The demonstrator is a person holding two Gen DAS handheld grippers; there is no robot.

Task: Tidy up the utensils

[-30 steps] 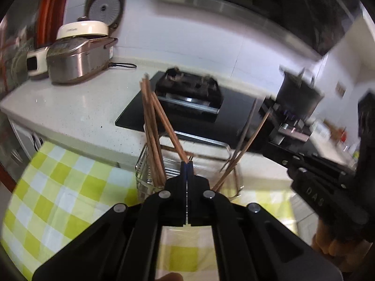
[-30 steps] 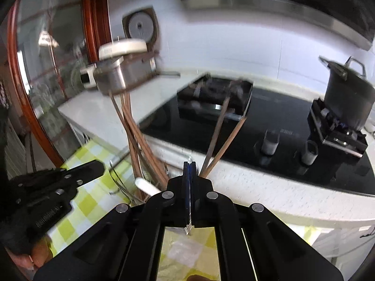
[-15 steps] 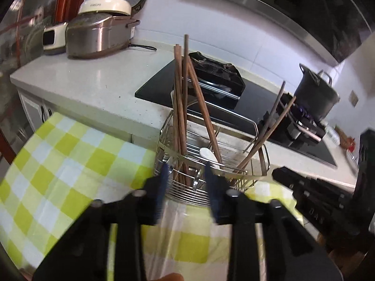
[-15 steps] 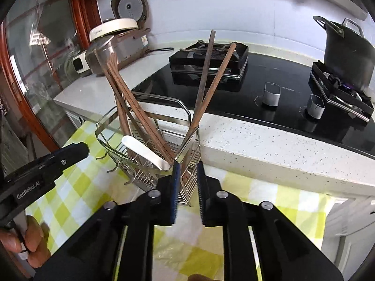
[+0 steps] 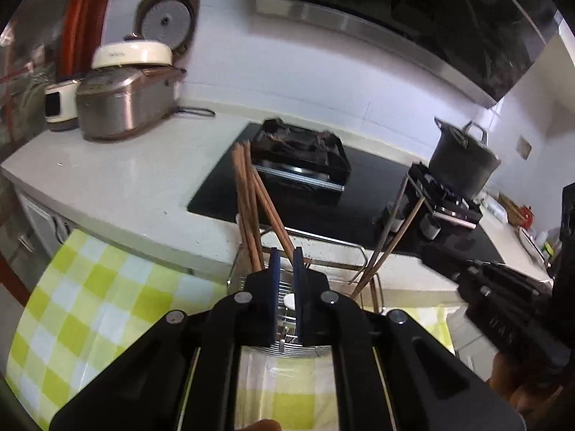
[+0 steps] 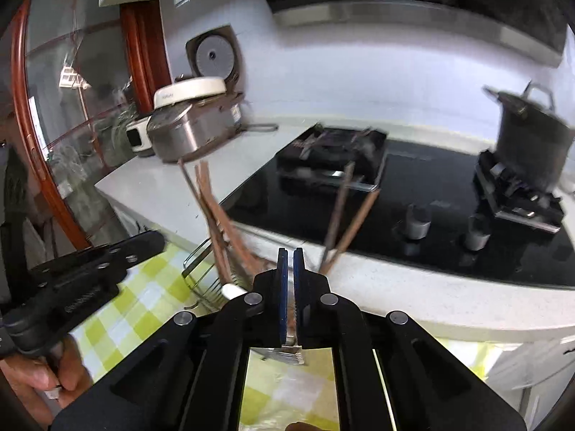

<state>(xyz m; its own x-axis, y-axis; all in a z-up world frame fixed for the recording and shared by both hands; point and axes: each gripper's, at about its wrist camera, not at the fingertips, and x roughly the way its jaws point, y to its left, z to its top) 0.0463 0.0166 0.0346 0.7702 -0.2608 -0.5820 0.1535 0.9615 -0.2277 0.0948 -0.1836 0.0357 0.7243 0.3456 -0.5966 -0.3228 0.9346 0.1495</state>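
Left and right wrist views, near to far. Left tongs: fingers slightly apart, a narrow gap between them, holding nothing. Right tongs: fingers nearly together with a thin gap, also empty. Just beyond both stands the wire basket on the checked cloth of the table, carrying a bundle of brown chopsticks at its left end, a leaning pair at its right, and a white spoon low inside. Behind: stove top, pot, rice cooker. Probable step: regrouping the chopsticks; open wider, approach from above, and grip one stick mid-shaft without tipping the basket.
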